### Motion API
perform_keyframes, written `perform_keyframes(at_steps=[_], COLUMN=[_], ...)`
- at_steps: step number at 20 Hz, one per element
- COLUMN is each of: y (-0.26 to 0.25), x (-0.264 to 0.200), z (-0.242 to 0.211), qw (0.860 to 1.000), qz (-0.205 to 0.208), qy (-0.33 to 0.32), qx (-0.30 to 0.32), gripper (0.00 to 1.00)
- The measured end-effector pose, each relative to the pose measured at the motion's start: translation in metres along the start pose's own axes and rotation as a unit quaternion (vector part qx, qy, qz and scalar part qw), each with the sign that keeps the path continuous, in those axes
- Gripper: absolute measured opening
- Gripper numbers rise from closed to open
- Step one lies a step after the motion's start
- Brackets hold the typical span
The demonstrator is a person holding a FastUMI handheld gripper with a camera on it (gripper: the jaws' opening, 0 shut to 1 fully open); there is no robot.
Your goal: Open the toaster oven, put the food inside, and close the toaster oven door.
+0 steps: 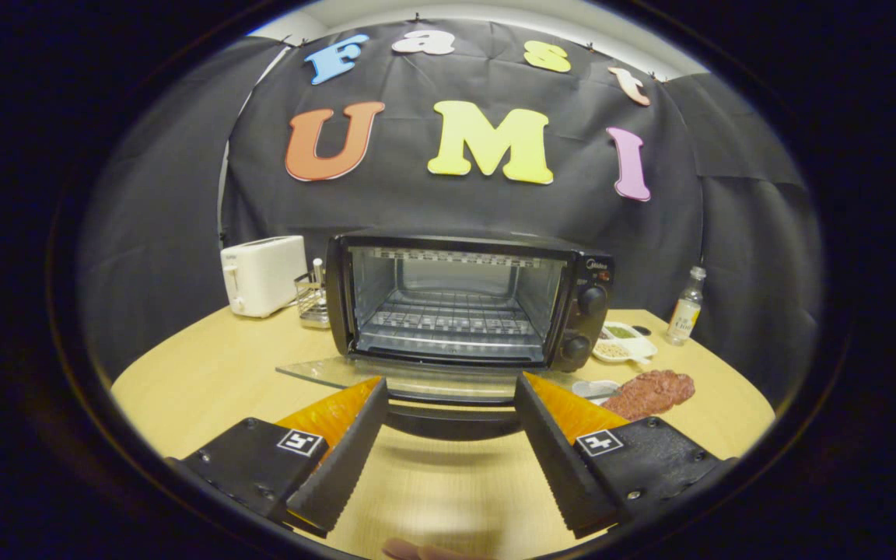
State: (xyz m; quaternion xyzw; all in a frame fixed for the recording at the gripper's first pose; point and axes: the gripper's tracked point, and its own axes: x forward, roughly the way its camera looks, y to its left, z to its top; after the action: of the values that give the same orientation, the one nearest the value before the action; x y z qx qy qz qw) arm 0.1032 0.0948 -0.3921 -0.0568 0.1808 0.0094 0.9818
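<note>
A black toaster oven (pixel 467 299) stands on the wooden table (pixel 207 373) with its glass door (pixel 417 381) folded down flat toward me. Its wire rack (pixel 452 319) inside is bare. The door's dark handle (pixel 452 420) lies between my fingertips. My gripper (pixel 449 389) is open, its fingers spread wide on either side of the handle without pressing on it. A flat reddish-brown piece of food (pixel 650 393) lies on the table to the right of the door, beyond my right finger.
A white toaster (pixel 263 274) and a small wire rack (pixel 312 299) stand left of the oven. To its right are a white dish with divided compartments (pixel 623 341) and a small glass bottle (pixel 685 306). A fingertip (pixel 417 551) shows below, near me.
</note>
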Motion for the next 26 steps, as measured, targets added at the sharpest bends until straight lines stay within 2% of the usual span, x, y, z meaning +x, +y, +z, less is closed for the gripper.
perform_keyframes(at_steps=[7,11,14,17,22,26], y=[0.003,0.003,0.002,-0.004,-0.056,-0.101], x=[0.006,0.006,0.004,-0.008,-0.032,-0.04], z=[-0.061,-0.059,-0.055,-0.035,0.002,0.016], qw=[0.997,0.998,0.998,0.997,0.998,0.994], qz=[0.002,0.008,0.018,0.046,0.049,0.074], qy=[0.073,0.061,0.057,0.039,0.015,0.051], qx=[0.015,0.01,0.006,0.038,0.045,0.064], gripper=[1.0,1.0,1.0,1.0,1.0,1.0])
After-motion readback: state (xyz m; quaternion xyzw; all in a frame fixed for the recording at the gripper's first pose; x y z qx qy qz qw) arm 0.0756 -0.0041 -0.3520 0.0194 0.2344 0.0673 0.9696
